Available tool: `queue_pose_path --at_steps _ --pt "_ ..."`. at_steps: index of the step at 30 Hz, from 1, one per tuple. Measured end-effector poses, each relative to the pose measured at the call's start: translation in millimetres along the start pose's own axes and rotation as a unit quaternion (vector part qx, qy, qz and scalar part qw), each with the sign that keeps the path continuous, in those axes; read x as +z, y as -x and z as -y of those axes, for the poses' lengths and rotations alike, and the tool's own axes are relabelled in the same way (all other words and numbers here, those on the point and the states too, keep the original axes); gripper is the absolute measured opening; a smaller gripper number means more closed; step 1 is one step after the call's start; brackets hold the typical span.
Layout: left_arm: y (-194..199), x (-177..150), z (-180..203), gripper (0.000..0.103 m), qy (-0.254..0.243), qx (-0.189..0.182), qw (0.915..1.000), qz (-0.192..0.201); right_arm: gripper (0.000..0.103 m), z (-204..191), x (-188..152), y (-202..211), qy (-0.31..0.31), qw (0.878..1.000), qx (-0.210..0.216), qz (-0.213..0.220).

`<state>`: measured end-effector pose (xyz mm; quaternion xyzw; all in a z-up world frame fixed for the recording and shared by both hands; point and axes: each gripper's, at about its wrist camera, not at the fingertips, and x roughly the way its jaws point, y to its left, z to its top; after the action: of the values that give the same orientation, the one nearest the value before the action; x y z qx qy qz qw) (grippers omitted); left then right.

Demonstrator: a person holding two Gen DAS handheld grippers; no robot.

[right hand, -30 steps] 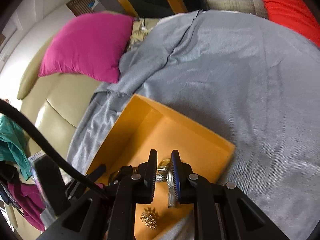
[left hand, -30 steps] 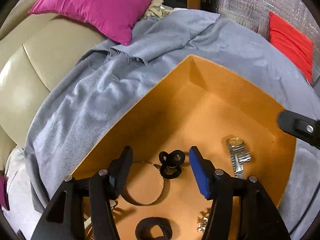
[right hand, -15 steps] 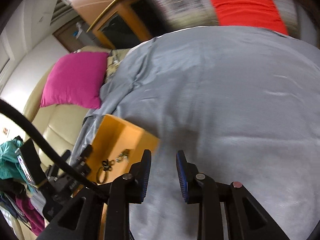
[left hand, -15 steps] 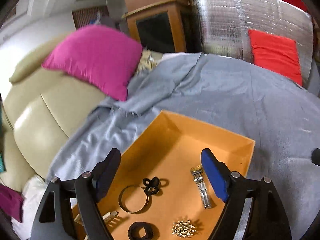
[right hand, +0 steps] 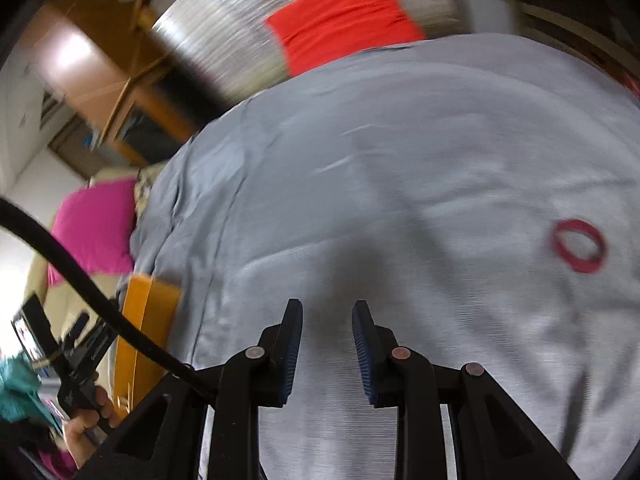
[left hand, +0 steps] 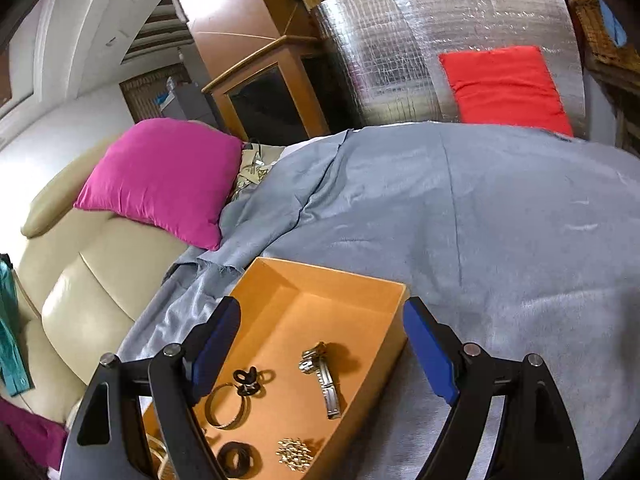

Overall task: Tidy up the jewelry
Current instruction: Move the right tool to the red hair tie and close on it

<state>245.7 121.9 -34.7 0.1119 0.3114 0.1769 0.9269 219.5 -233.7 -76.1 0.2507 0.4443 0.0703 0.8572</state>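
Jewelry already sits in the orange box (left hand: 384, 292): a silver watch (left hand: 322, 376), a thin bangle (left hand: 226, 406), a knot of black rings (left hand: 248, 378), a black band (left hand: 237, 456) and a gold spiky brooch (left hand: 295, 453), all lying loose on the box floor and mostly apart from one another, though the black rings touch the bangle's rim. The left tool (left hand: 320, 348) hangs above the box with its jaws spread wide and nothing between them. The right tool (right hand: 326, 344) is over the grey blanket (right hand: 400, 160), jaws parted by a modest gap and empty as well. One piece is not yet put away: a red ring (right hand: 578, 245) lies flat on the blanket, well off to the right of the right tool and far from the box, whose corner shows at the left of that view. The likely next step is fetching this ring. It lies flat on soft cloth, so the blue pads (right hand: 294, 344) could pinch a fold of blanket along with it, or slide over the thin rim and push it away. The right view is smeared with motion (the ring's outline is fuzzy), so a fast approach could miss it outright. Carrying it back, a loose hold might drop it into the blanket's creases, and a careless drop into the box could land it on the watch or tangle it with the black rings.
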Motion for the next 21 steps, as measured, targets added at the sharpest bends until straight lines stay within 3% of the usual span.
queue_pose_path --at_steps 4,9,21 --pt "9.9 0.9 8.8 0.083 0.002 -0.018 0.9996 0.019 0.028 31.0 3.9 10.1 -0.039 0.999 0.005 0.017" --pt "16.5 3.5 26.3 0.084 -0.001 -0.053 0.9983 0.025 0.028 29.9 1.7 9.6 -0.033 0.999 0.007 0.022" --pt "23.3 3.5 47.9 0.084 -0.016 -0.049 0.9983 0.027 0.028 31.6 -1.0 20.7 -0.005 1.0 0.003 0.028"
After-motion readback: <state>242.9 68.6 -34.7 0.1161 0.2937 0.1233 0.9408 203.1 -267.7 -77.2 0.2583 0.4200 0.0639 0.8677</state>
